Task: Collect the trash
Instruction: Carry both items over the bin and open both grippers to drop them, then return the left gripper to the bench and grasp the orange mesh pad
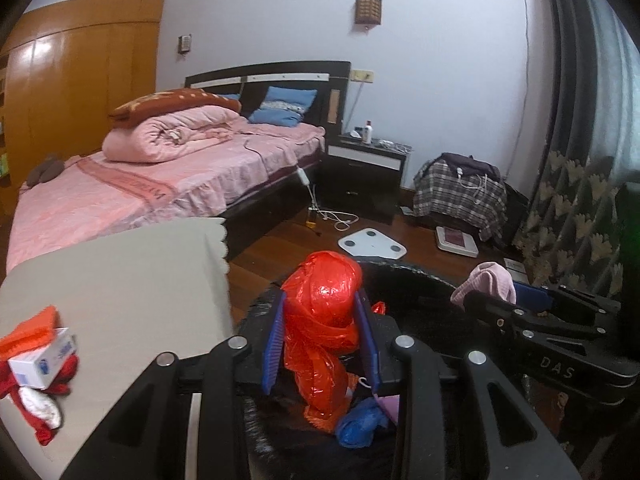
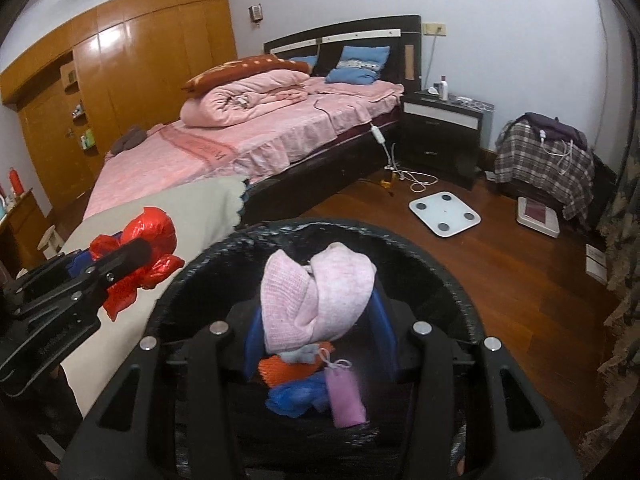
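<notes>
We see the left gripper [image 1: 320, 332] low centre of the left wrist view, its blue-padded fingers [image 1: 273, 344] narrowed and clamped on a crumpled red plastic bag [image 1: 322, 320], which stands up between them and twists down past the pads. The right gripper [image 2: 320, 332] sits low centre of the right wrist view, jaws partly closed and pressing both sides of a bunched pale pink knitted cloth [image 2: 316, 296]. Both loads hang over the round black bin with a fuzzy rim [image 2: 440, 268], which fills the bottom of both views. Inside the bin, under the pink cloth, lie a blue crumpled plastic piece [image 2: 294, 398], an orange mesh scrap [image 2: 280, 368] and a small lilac pouch with a string [image 2: 346, 398]. In the left wrist view the right gripper enters from the right edge, pink cloth at its tip; in the right wrist view the left gripper enters from the left edge with the red bag. A beige cloth-covered table [image 1: 120, 280] lies left of the bin; at lower left on it sit a small white cardboard box [image 1: 44, 362], an orange piece and red-and-white wrappers [image 1: 38, 412]. Behind, mid-frame, a bed with pink bedding [image 2: 256, 140]; a white bathroom scale [image 2: 444, 213] lies on the wooden floor at right.
</notes>
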